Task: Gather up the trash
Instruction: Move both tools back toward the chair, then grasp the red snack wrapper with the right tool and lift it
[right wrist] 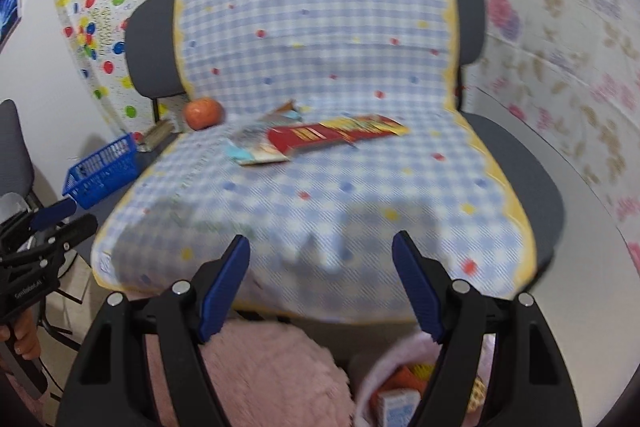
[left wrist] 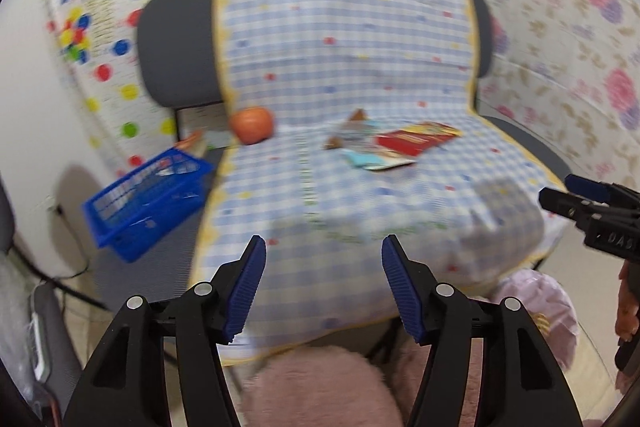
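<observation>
Both views are motion-blurred. Left gripper (left wrist: 324, 283) and right gripper (right wrist: 320, 283): fingers wide, empty. Wrappers (left wrist: 394, 145) lie on the chair's checked cloth (left wrist: 360, 67), print illegible. Blue basket (left wrist: 148, 203) stands left, contents unclear.

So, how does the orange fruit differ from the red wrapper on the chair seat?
The orange fruit is round and plain; the red wrapper is flat, long and printed with yellow. The fruit sits at the seat's back left edge, near the blue basket, apart from other things; the wrapper lies mid-seat, partly over other packets. Both rest on the checked cloth, untouched by either gripper.
</observation>
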